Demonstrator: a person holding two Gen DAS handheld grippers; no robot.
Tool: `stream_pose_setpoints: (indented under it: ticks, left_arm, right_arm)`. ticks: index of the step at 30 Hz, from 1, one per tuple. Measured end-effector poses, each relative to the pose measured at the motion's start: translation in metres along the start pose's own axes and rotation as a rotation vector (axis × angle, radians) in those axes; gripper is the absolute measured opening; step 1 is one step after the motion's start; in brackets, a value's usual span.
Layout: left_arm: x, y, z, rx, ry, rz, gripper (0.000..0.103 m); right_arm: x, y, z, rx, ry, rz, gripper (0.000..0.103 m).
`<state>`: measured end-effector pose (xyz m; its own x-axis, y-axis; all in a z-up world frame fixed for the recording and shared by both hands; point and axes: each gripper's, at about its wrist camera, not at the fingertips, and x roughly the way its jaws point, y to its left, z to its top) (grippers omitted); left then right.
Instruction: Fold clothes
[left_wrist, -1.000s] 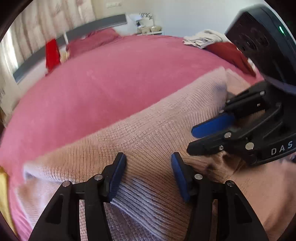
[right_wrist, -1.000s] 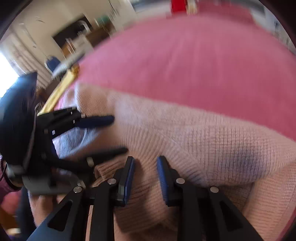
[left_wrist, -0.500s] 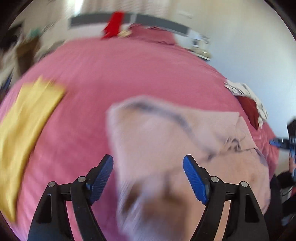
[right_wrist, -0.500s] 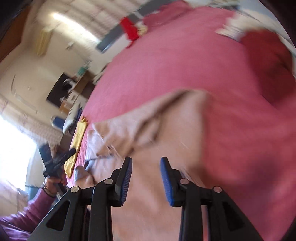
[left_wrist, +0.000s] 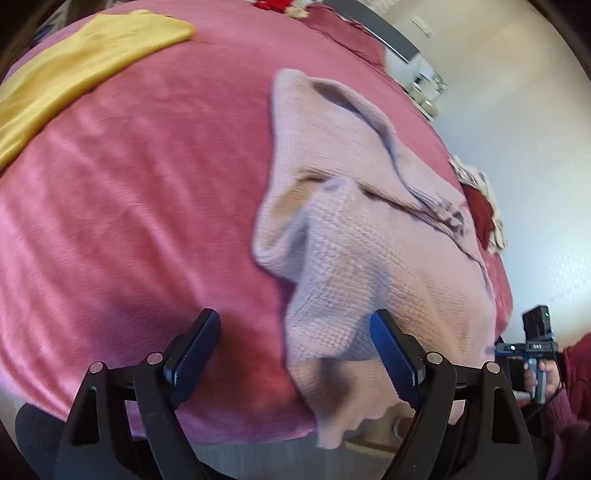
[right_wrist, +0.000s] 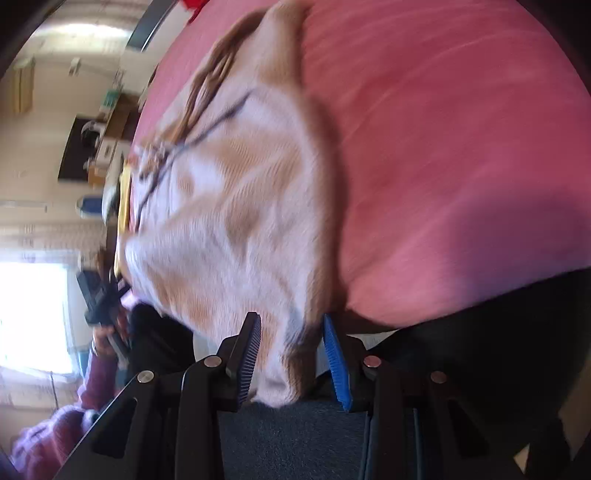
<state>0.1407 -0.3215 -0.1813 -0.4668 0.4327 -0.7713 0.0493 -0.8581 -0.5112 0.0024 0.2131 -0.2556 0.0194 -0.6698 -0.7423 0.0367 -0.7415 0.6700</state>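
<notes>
A pale pink knitted sweater (left_wrist: 369, 236) lies spread on the pink bedspread (left_wrist: 129, 221), one corner hanging over the near bed edge. My left gripper (left_wrist: 295, 354) is open and its jaws are still opening. That hanging corner sits between them, close to the right finger (left_wrist: 395, 358), and is not pinched. In the right wrist view the sweater (right_wrist: 236, 206) is blurred. Its other near corner droops between the jaws of my right gripper (right_wrist: 293, 354), which stand a little apart without visibly pressing it. Each gripper shows small in the other's view, held in a hand: right gripper (left_wrist: 535, 343), left gripper (right_wrist: 99, 295).
A yellow garment (left_wrist: 74, 66) lies at the far left of the bed. A red and white clothes pile (left_wrist: 480, 214) sits past the sweater near the wall. A nightstand (left_wrist: 424, 88) stands by the headboard. Dark carpet (right_wrist: 295, 435) lies below the bed edge. A person's purple sleeve (right_wrist: 92, 387) is nearby.
The two grippers were side by side on the sweater; now they are far apart at its two near corners. Both wrists rolled. The left jaws widened a lot, the right a little.
</notes>
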Motion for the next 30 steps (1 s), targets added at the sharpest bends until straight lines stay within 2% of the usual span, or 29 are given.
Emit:
stream_pose_setpoints:
  ticks: [5, 7, 8, 10, 13, 15, 17, 19, 22, 27, 28, 30]
  left_arm:
    - [0.017, -0.019, 0.001, 0.075, 0.066, -0.054, 0.085]
    - [0.022, -0.024, 0.0, 0.097, 0.089, -0.07, 0.097]
    - [0.024, -0.027, 0.0, 0.107, 0.101, -0.078, 0.099]
    - [0.027, -0.032, -0.002, 0.135, 0.131, -0.097, 0.099]
    - [0.03, -0.047, -0.012, 0.24, 0.215, -0.116, 0.099]
    - [0.026, -0.055, -0.021, 0.299, 0.238, -0.138, 0.099]
    - [0.024, -0.054, -0.022, 0.298, 0.228, -0.14, 0.099]
    - [0.028, -0.046, -0.019, 0.244, 0.225, -0.146, 0.099]
    - [0.032, -0.042, -0.014, 0.197, 0.224, -0.157, 0.099]
    - [0.04, -0.054, -0.013, 0.261, 0.24, -0.123, 0.099]
    - [0.04, -0.054, -0.013, 0.264, 0.243, -0.123, 0.099]
    - [0.036, -0.054, -0.013, 0.263, 0.238, -0.177, 0.099]
  right_arm:
    - [0.023, 0.006, 0.0, -0.006, 0.072, 0.074, 0.042]
    - [0.029, 0.009, -0.001, -0.017, 0.091, 0.08, 0.042]
    - [0.034, 0.012, -0.001, -0.028, 0.109, 0.091, 0.043]
    - [0.043, 0.017, -0.001, -0.042, 0.135, 0.091, 0.043]
    - [0.045, 0.021, -0.001, -0.057, 0.152, 0.057, 0.043]
    - [0.037, 0.021, -0.002, -0.075, 0.119, 0.04, 0.043]
    - [0.026, 0.023, -0.003, -0.115, 0.08, 0.019, 0.043]
    - [0.021, 0.023, -0.003, -0.154, 0.075, -0.023, 0.043]
    - [0.031, 0.016, -0.001, -0.13, 0.14, -0.051, 0.043]
    - [0.064, 0.015, 0.0, -0.16, 0.218, -0.112, 0.044]
    - [0.071, 0.013, 0.0, -0.15, 0.24, -0.137, 0.038]
    - [0.075, 0.012, 0.002, -0.144, 0.259, -0.152, 0.014]
